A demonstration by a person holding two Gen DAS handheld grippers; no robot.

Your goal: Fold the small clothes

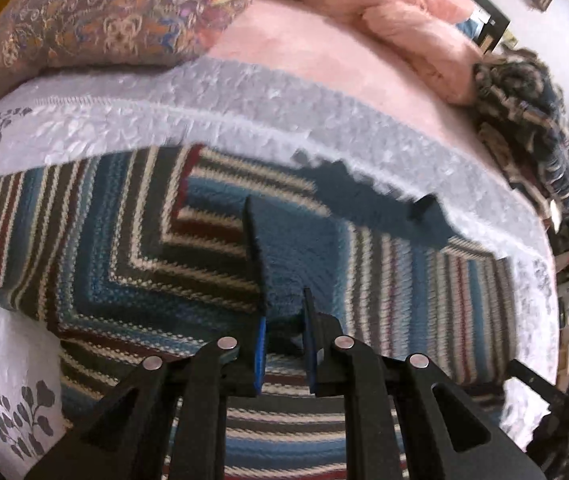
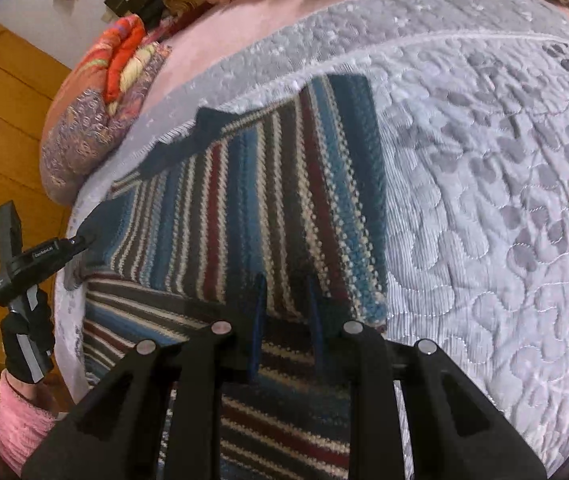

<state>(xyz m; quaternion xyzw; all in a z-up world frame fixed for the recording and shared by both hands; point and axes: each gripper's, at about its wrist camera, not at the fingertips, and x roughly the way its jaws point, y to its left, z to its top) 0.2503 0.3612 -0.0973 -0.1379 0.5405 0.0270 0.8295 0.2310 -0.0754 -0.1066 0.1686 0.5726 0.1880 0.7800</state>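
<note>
In the left wrist view, the left gripper [image 1: 284,276] hovers low over the striped sweater [image 1: 124,248] spread flat on the bed quilt [image 1: 124,120]; its jaws stand slightly apart, and whether they pinch knit is hard to tell through the blur. The sweater's long axis runs across the view.

In the right wrist view, the right gripper [image 2: 286,304] sits just above a folded-in sleeve [image 2: 324,184], jaws apart and seemingly empty. The sleeve runs straight ahead, nearer this gripper.

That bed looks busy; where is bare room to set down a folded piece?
Right of the striped sweater, the grey quilt lies bare. A bare pink sheet strip runs between the quilt's edge and the pink blanket. Crowded: paisley pillow one end, plaid clothes pile the other.
</note>
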